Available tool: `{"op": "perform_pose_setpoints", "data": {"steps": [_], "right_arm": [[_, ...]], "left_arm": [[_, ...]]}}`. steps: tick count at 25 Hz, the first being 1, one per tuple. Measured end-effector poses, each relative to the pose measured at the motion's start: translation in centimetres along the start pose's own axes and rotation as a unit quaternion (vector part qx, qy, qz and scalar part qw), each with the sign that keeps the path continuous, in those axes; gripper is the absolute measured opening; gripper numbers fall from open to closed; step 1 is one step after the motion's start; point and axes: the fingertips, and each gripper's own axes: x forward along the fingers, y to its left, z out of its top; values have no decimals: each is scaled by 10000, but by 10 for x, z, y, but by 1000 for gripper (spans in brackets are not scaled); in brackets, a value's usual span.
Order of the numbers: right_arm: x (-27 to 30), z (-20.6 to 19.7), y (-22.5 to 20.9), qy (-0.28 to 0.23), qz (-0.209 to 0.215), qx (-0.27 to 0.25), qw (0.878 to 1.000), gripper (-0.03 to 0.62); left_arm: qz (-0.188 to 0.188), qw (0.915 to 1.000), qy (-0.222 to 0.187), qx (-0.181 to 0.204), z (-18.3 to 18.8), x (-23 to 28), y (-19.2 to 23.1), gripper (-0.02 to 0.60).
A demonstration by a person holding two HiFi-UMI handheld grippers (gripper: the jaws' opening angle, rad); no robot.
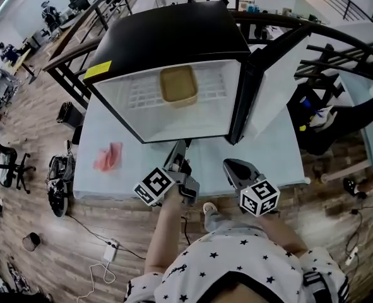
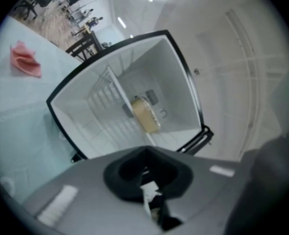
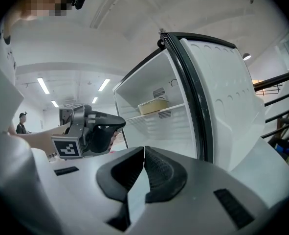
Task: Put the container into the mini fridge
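Observation:
The tan container (image 1: 178, 84) sits on the wire shelf inside the open black mini fridge (image 1: 173, 33). It also shows in the left gripper view as the container (image 2: 145, 114) and in the right gripper view as the container (image 3: 152, 106). My left gripper (image 1: 178, 150) is in front of the fridge opening, apart from the container, shut and empty; its jaws (image 2: 145, 173) meet. The right gripper (image 1: 232, 167) hangs beside it near the door's foot, shut (image 3: 144, 155) with nothing in it. The left gripper (image 3: 116, 123) appears there at the left.
The fridge door (image 1: 278, 74) stands open to the right, its white inner side (image 3: 222, 97) close to my right gripper. A pink cloth (image 1: 108, 157) lies on the pale table (image 1: 110, 185) to the left. Railings and office desks lie beyond.

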Motion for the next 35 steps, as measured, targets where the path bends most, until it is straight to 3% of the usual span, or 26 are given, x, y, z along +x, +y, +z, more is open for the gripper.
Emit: {"op": "perform_pose_setpoints", "data": {"steps": [3,7,15,25,35], "right_arm": [[-14,-2,5,-26,17,11,10000,21],[-31,-6,9,-57,61,24,10000,21],[-79,-20,29,87,267,-26,9996,21],[-130,-40,49,170,395,6,9991,21],[-159,-42,60,145,515,-35,9986,21]], "left_arm": [[80,9978,63,648,-20,-14,-2,6],[282,9870,177,1570,-48,-33,-5,5],[639,9717,447,2232,-115,-90,-11,5],[933,9642,830,2338,-192,-160,-11,5],[1014,9632,703,2389,-210,-183,-33,5]]}}
